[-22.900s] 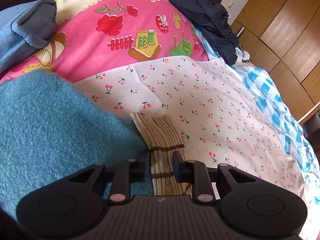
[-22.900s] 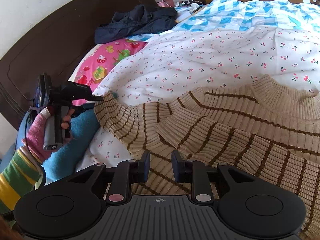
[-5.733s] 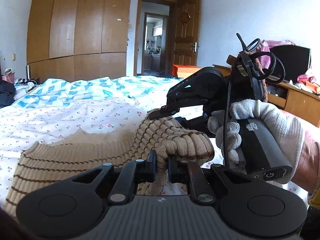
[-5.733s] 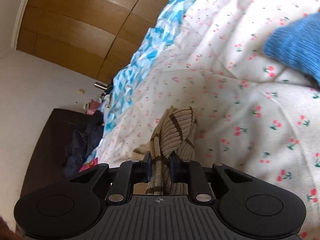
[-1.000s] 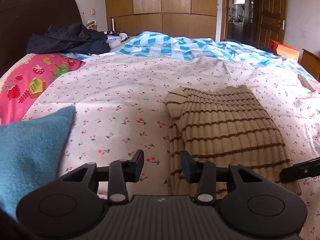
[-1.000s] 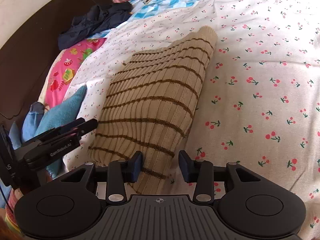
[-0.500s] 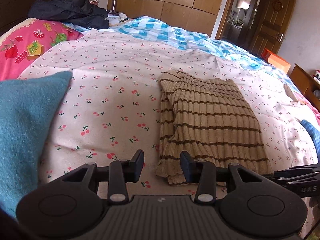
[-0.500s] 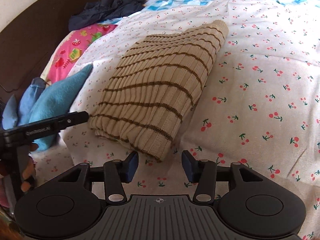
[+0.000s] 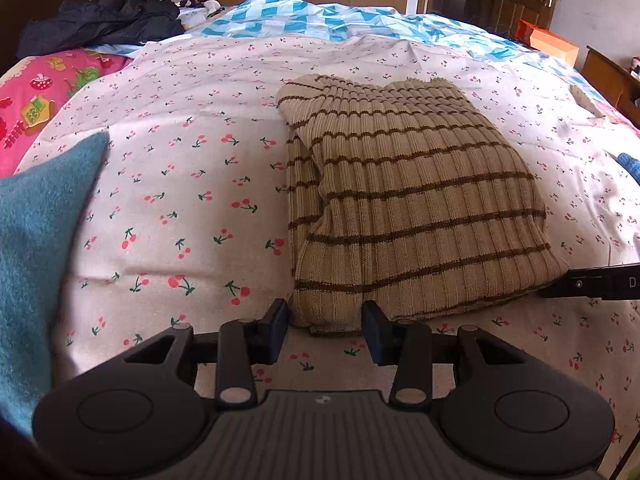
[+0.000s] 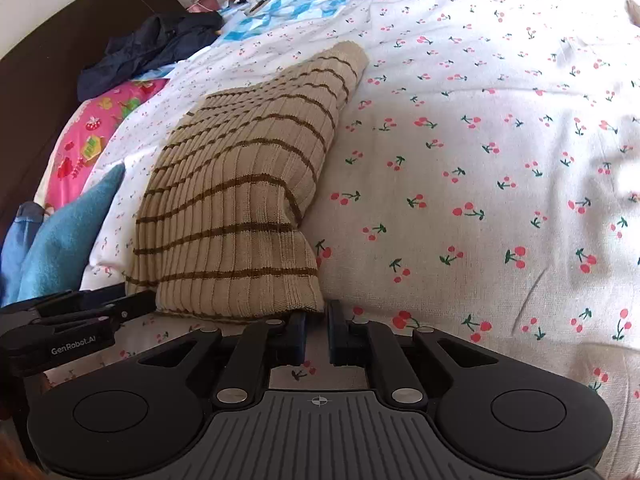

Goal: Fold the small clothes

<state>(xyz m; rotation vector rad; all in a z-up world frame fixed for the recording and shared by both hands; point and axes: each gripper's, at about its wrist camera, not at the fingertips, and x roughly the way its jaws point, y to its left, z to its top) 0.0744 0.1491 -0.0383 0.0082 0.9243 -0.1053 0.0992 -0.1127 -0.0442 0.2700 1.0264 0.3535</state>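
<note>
Right gripper [image 10: 317, 334] has just closed, jaws nearly together at the sweater's [image 10: 240, 200] near corner, nothing visibly clamped. Left gripper [image 9: 325, 330] stands apart, straddling the other corner. Folded sweater lies on the sheet [image 10: 480, 160]; probably another fold starts.

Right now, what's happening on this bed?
A person holding a tool in each hand is folding a striped beige sweater on the cherry-print sheet. It lies folded into a neat rectangle. The left tool is open at one near corner; the right tool has just closed at the other.
</note>
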